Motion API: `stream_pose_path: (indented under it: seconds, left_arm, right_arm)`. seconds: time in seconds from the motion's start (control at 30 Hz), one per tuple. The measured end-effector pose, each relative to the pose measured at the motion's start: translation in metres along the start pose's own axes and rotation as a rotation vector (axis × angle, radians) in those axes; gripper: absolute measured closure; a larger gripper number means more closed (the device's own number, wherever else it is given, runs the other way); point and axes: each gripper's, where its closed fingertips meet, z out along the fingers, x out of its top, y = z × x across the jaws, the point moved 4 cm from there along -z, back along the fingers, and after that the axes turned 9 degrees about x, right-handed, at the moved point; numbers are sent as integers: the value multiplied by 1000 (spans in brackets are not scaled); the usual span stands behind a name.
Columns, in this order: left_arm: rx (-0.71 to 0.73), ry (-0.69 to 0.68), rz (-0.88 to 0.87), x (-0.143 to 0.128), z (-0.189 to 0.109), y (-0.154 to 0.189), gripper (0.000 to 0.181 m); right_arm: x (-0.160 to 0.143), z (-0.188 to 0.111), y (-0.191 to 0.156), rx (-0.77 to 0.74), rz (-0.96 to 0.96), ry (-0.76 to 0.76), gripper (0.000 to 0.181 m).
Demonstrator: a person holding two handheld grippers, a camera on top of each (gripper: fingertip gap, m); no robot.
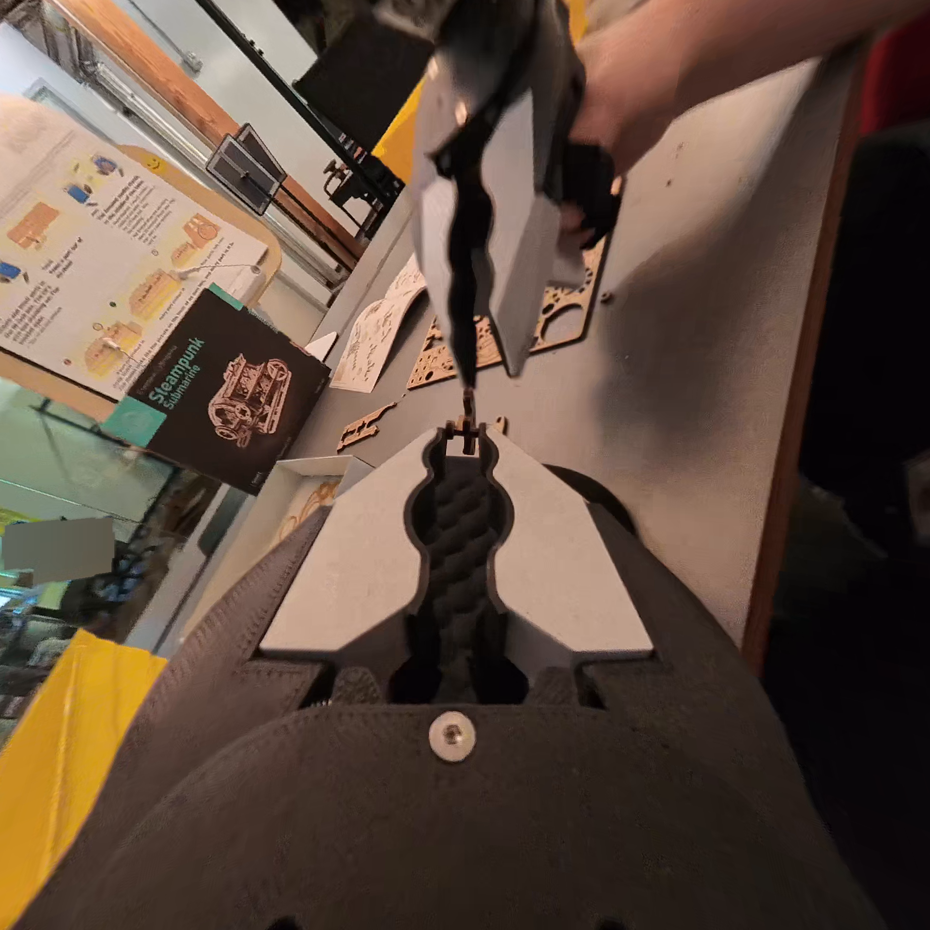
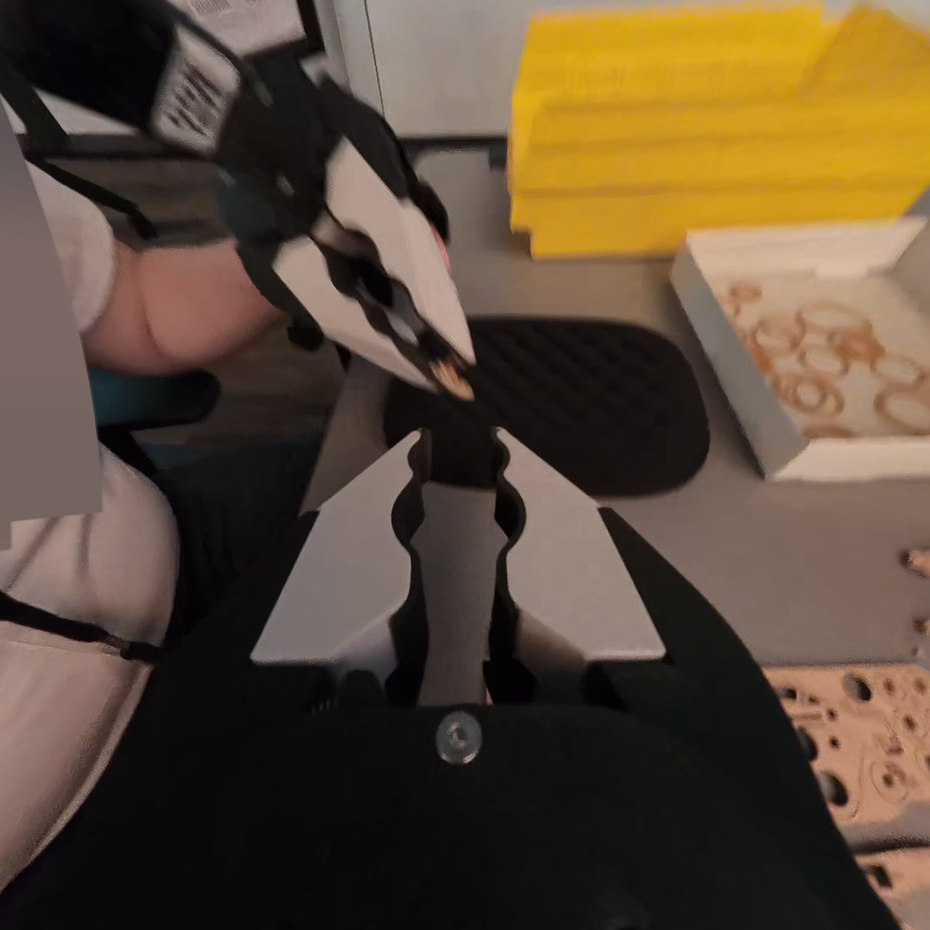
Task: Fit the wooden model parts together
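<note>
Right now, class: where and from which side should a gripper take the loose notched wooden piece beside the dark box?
Probably across its narrow middle, straight down from above: the notched wooden piece lies flat on the grey table, long and thin, so only its long side edges offer opposing faces.

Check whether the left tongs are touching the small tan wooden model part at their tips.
Touching. The left wrist view shows the small tan wooden model part pinched between both tips of the left tongs, with no gap on either side.
</note>
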Motion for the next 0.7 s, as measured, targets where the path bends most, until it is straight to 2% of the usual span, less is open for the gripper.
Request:
stream_pose_path:
  seconds: [0.1,0.2,0.4,0.6,0.7]
  left_arm:
    - [1,-38,95,-2,8,3,170]
    - [11,-54,174,0,13,4,169]
    - [-22,-55,195,12,17,7,169]
    - [-42,-51,169,19,17,5,170]
    - [-61,-44,163,24,17,6,170]
  right_arm:
    - [24,-4,-17,-45,-205,48,166]
    - [21,0,-21,-103,-363,-65,177]
    - [12,7,-16,-165,-449,-130,178]
    - [12,-4,-18,-205,-511,-162,173]
    - [10,-7,-19,-212,-525,-162,178]
